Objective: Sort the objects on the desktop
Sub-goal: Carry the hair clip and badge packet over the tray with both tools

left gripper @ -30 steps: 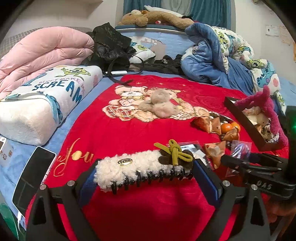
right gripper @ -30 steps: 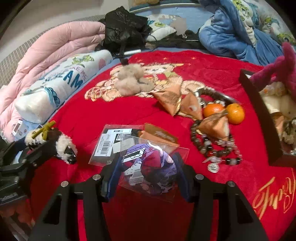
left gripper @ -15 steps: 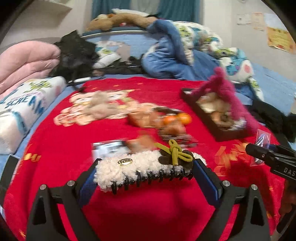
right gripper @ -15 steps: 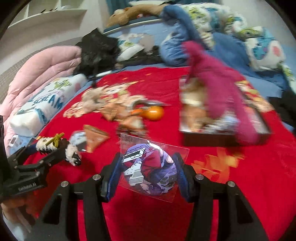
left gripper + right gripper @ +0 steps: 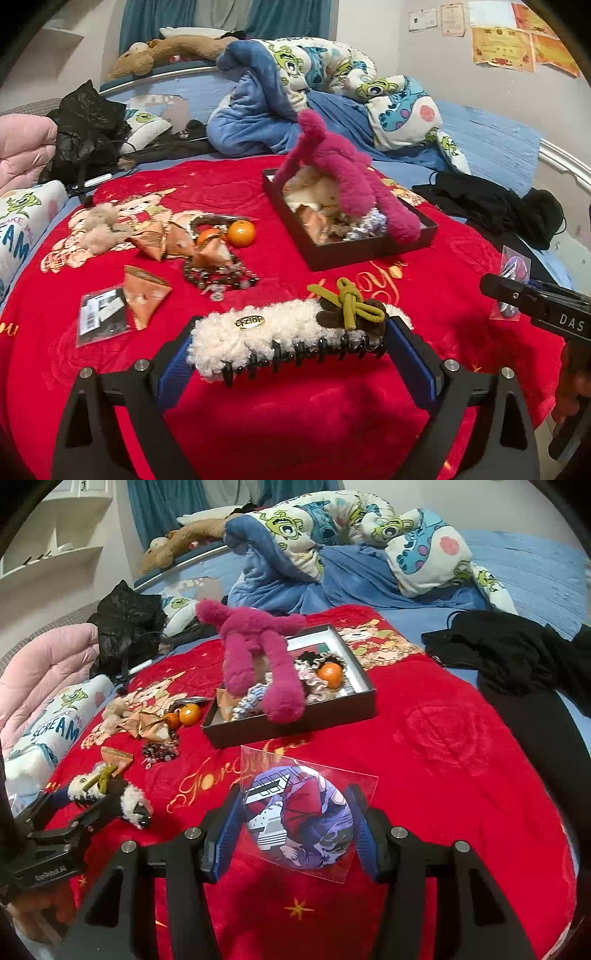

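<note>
My left gripper [image 5: 291, 345] is shut on a fluffy white hair claw [image 5: 258, 332] with a green knot, held above the red blanket; it also shows in the right wrist view [image 5: 107, 794]. My right gripper [image 5: 295, 823] is shut on a round badge in a clear sleeve [image 5: 299, 812], which also shows in the left wrist view [image 5: 513, 269]. A black box [image 5: 291, 722] ahead holds a magenta plush toy [image 5: 258, 653], an orange and scrunchies. Left of the box lie two oranges [image 5: 240, 232], a bead bracelet [image 5: 218, 275], brown triangular packets [image 5: 146, 295] and a flat packet [image 5: 99, 310].
A red blanket [image 5: 443, 738] covers the bed. A white "SCREAM" pillow [image 5: 44, 734], pink quilt [image 5: 44, 664] and black bag [image 5: 125, 624] lie at the left. Blue cartoon blankets [image 5: 332, 535] are piled at the back. Black clothes [image 5: 517, 657] lie at the right.
Both grippers have swung right with their loads, so the black box now sits ahead and nearer. The loose items have shifted to the left of both views.
</note>
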Tool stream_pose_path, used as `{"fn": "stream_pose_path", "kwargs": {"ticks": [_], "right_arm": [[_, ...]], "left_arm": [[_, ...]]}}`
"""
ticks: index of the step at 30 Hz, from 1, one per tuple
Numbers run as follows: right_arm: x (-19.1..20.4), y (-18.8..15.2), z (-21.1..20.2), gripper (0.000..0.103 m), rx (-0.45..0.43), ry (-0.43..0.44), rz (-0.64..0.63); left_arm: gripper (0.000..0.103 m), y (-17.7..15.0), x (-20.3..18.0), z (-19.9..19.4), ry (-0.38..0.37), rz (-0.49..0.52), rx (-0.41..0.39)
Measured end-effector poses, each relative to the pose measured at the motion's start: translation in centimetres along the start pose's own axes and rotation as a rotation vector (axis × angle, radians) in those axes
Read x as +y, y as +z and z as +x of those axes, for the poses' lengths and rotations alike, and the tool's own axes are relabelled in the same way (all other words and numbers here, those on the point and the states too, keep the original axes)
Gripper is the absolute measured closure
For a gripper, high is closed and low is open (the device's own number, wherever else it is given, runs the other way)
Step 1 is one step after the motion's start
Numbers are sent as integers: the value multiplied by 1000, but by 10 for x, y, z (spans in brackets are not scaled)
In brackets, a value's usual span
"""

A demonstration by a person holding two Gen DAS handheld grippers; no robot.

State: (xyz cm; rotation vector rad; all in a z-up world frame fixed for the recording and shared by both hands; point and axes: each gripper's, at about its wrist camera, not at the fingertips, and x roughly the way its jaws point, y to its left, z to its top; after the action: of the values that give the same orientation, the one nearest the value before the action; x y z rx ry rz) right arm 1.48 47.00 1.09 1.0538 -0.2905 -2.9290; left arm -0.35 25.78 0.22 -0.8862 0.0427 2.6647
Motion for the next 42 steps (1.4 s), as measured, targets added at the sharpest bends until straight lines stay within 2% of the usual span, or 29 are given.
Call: {"fn": "stream_pose_path", "kwargs": {"ticks": [7, 9, 13, 20, 22, 26, 31, 34, 37, 40, 42], "right_arm": [[-5, -1, -5, 50, -9, 4, 17], [-8, 2, -3, 50, -16, -3, 44], [-11, 9, 1, 49, -46, -17, 75], [-17, 36, 30, 49, -52, -8, 93], [-22, 48, 40, 49, -64, 16, 124], [-32, 66, 69, 49, -47, 21, 174], [-40, 97, 108, 49, -46, 4, 168], [-50, 111, 129, 49, -26, 17, 204], [-56, 116, 146, 49, -16, 36, 218], [-57, 124, 160, 52, 5, 8, 186], [-56, 125, 164, 54, 12, 1, 164]], "left_arm": [[7, 5, -2, 4, -46, -10, 2], [7, 14, 2, 11, -83, -50, 13], [7, 36, 0, 24, -76, -40, 7], [7, 81, 10, 65, -159, -101, 4], [7, 96, 12, 81, -146, -101, 28], [7, 117, 6, 109, -83, -23, 29], [7, 118, 6, 140, -116, -30, 14], [7, 115, -6, 162, -108, 23, 44], [7, 114, -17, 168, -102, 77, 19], [7, 112, -16, 171, -123, 47, 18], [7, 110, -17, 173, -110, 52, 24]]}}
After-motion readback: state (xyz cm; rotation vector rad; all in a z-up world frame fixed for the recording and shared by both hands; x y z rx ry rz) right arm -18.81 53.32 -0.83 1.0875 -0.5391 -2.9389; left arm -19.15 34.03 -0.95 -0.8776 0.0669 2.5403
